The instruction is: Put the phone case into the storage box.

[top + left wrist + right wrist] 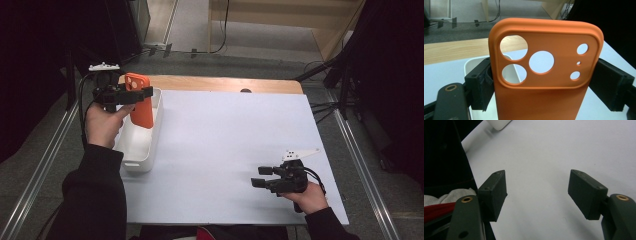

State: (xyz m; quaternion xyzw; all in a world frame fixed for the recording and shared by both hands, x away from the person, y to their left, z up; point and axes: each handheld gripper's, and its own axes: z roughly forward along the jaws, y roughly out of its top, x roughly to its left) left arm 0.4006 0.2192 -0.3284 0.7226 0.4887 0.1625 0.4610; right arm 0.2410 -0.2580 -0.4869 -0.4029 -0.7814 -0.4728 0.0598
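Note:
An orange phone case (140, 99) with round camera holes hangs upright over the white tray (143, 145) at the table's left. My left gripper (142, 93) is shut on it, gripping its two long edges. In the left gripper view the orange phone case (544, 75) stands between both black pads (480, 85), with the tray seen through its holes. My right gripper (261, 177) rests low over the white sheet near the table's front right, pointing left. In the right gripper view my right gripper (537, 192) stands open with only bare sheet between its jaws.
A white sheet (225, 145) covers most of the wooden table (225, 84). The tray's corner (499, 123) shows far off in the right gripper view. Metal rails (45, 160) run along both table sides. Cables lie on the floor beyond.

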